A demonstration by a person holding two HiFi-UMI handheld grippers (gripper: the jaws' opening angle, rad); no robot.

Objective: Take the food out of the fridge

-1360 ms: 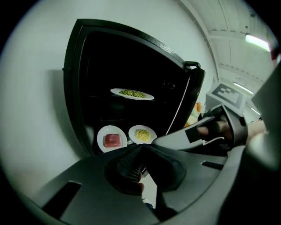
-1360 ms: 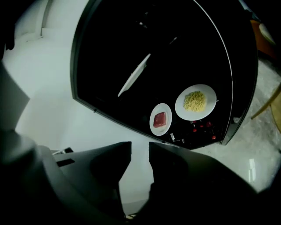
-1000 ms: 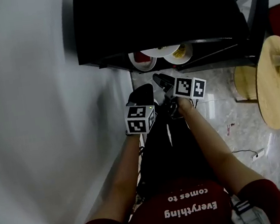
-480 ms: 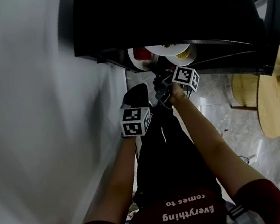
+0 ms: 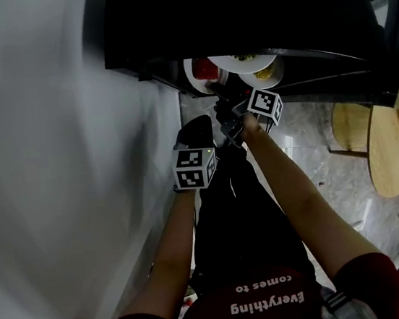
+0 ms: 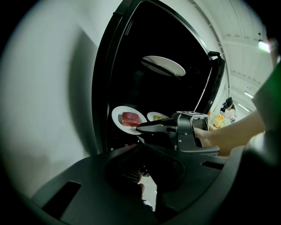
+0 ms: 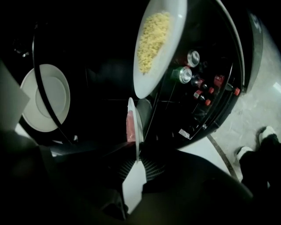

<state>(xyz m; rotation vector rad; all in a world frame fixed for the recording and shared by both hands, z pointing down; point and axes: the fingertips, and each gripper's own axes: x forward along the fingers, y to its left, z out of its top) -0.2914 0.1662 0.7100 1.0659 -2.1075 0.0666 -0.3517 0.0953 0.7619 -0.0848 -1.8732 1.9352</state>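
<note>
Only the right gripper view shows the right gripper [image 7: 135, 159] clamped on the meat plate [image 7: 135, 132] rim inside the fridge [image 5: 238, 11] — jaws just closed, hand nearer than a second ago.

Plain pale wall [image 5: 41, 176] on the L, glossy light marbled floor [image 5: 330, 152] in the middle, round wooden bench [image 5: 388, 156] at R edge w/ a smaller round wooden top [image 5: 345, 123] just beside it, bright strip light [image 6: 264, 45] overhead.

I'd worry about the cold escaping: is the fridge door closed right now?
No, the fridge door stands swung open, and the plate of red meat shows inside.
</note>
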